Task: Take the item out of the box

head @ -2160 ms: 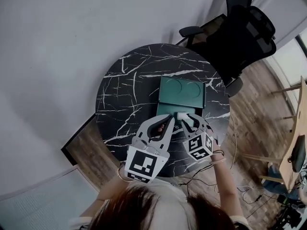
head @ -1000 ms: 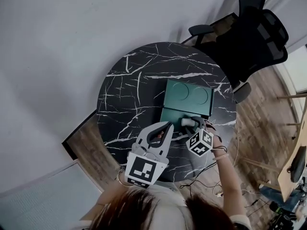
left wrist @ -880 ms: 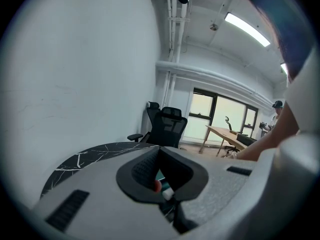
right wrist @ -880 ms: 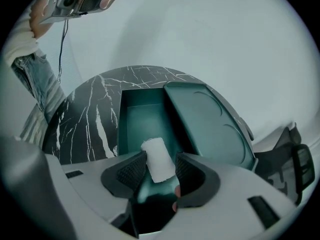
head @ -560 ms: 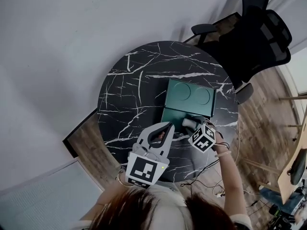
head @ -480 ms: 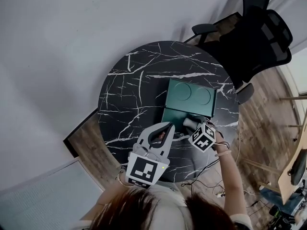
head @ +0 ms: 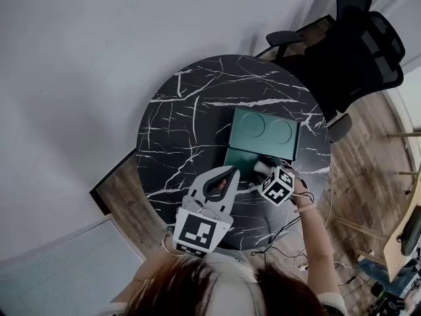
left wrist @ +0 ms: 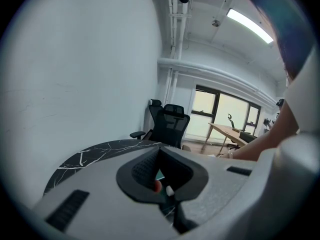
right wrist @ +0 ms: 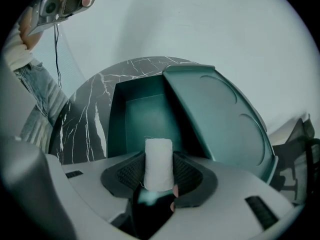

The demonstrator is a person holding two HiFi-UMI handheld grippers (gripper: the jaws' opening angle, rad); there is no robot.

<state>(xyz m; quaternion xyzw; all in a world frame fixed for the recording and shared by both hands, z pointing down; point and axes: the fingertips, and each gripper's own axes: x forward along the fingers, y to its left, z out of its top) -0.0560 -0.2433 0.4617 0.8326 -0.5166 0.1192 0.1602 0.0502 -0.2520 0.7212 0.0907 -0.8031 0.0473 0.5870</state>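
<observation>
Right gripper view: right gripper (right wrist: 158, 173) jaws clamped on white roll (right wrist: 158, 161), roll upright; box (right wrist: 145, 115) cavity beyond it bare, lid (right wrist: 220, 114) hinged back. Head view: compared with two seconds ago, right gripper drawn back from cavity toward box's near right corner, roll raised with it. Left gripper (head: 229, 174) jaws together, empty, idle over table (head: 177, 124). Extraction apparently nearly done; set-down remains.

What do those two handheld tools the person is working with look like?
Both the left gripper and right gripper are light grey plastic, each with two curved jaws lined with black ribbed pads. Each carries a cube printed with black-and-white square markers. The person wears a thin bracelet on the right wrist.
</observation>
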